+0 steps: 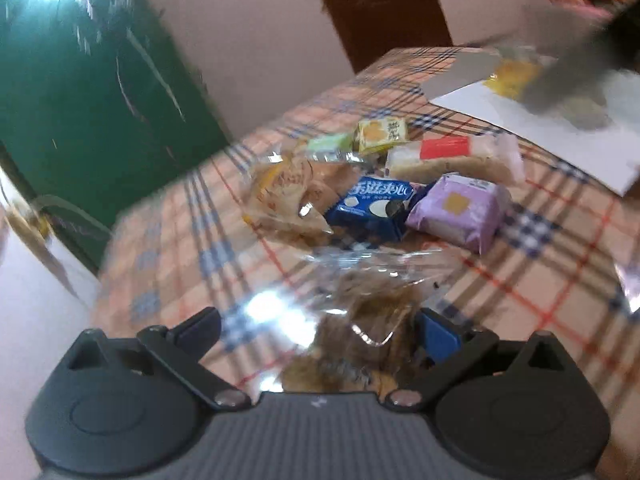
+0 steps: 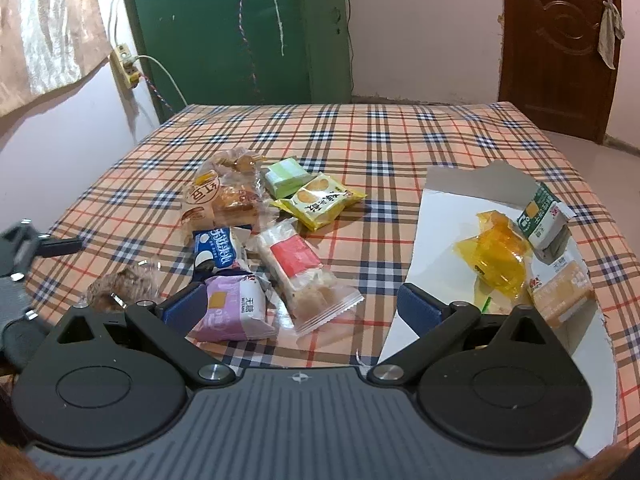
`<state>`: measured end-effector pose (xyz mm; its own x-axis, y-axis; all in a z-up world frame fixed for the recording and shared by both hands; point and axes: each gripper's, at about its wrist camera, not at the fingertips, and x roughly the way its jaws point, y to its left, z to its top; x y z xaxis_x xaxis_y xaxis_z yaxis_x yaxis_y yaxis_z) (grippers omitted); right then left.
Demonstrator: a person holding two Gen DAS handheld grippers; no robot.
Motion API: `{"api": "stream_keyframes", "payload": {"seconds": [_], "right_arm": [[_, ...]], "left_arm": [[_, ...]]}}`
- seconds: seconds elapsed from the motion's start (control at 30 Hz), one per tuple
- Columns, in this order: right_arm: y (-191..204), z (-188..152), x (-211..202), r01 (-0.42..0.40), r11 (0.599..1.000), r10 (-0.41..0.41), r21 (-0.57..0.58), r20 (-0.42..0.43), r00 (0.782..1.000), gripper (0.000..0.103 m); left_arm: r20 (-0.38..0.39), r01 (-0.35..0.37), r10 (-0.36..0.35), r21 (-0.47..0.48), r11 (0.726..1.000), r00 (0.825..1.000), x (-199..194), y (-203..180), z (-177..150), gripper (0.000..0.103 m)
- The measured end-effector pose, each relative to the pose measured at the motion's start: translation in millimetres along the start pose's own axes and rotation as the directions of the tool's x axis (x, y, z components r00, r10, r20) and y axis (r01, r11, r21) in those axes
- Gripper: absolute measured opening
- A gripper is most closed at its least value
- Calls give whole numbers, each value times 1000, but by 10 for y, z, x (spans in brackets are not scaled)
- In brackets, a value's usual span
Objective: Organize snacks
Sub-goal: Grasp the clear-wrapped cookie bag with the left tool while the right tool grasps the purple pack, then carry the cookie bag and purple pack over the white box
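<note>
Several wrapped snacks lie in a pile on the plaid table [image 2: 380, 148]: a purple pack [image 2: 234, 310], a blue pack [image 2: 218, 252], a clear pack with a red label [image 2: 298, 276], a yellow pack [image 2: 320, 200], a green pack [image 2: 286, 176] and a clear bread bag [image 2: 220, 200]. My left gripper [image 1: 320, 324] is wide open around a clear bag of brown snack [image 1: 360, 336], which also shows in the right wrist view [image 2: 120, 286]. My right gripper [image 2: 304, 306] is open and empty above the purple pack.
A white sheet [image 2: 436, 240] at the right holds an orange pack [image 2: 496, 260], a green-white carton [image 2: 544, 216] and a tan pack [image 2: 560, 292]. A green cabinet [image 2: 232, 32] and a brown door [image 2: 556, 40] stand behind the table.
</note>
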<state>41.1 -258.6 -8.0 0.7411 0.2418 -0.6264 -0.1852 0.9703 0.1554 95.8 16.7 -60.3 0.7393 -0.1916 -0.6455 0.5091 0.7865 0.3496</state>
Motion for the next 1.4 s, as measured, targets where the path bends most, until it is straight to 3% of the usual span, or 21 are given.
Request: {"api": "stream_keyframes", "payload": {"seconds": [0.13,0.23,0.33,0.43,0.57,0.7,0.8,0.87,0.9,0.93,0.97,1.23,1.4], "right_arm": [[20,-8,30,-4,1000,4,-10,-9,1000,103],[51,-28,95,-19,1000,19,-19,-24,1000,103],[143,-76,202,-50,998,48,-44,-45,998,103],[278,-129,321,-73,992,67,-100,-67,995,103],[414,-154,460,-108,986,96,-130,-92,991,103],[523,-157,640,-115,982,97,-147,-124,988,103],[532,-157,818,-117,985,96,-130,-157,983,90],[543,-162,913,-105,984,85,-140,-147,986,95],[572,-162,938,-94,983,72,-159,-139,988,89],[600,-158,953,-82,981,60,-176,-126,990,67],[609,-145,958,-76,981,55,-177,-119,991,59],[567,-151,748,-75,982,58,-171,-103,993,58],[500,-108,495,-80,984,70,-160,-65,995,58]], "left_arm": [[-42,46,-53,-138,989,998,158,83,36,100],[-41,98,-113,-274,957,993,155,146,-19,78],[-39,92,-114,-365,926,993,97,121,-83,55],[-52,24,-50,-409,912,997,37,83,-124,51],[-79,-86,55,-470,878,995,44,114,-131,48],[-94,-138,104,-518,844,990,69,158,-137,48],[-91,-156,127,-522,838,988,87,135,-132,48],[-89,-170,144,-517,839,986,104,111,-125,48],[-89,-176,152,-519,836,984,113,105,-122,48],[-89,-181,158,-525,832,983,116,100,-123,48],[-91,-187,163,-532,826,982,126,103,-117,48],[-119,-221,187,-596,772,975,51,109,-117,45],[-138,-241,199,-604,759,970,-44,66,-125,44]]}}
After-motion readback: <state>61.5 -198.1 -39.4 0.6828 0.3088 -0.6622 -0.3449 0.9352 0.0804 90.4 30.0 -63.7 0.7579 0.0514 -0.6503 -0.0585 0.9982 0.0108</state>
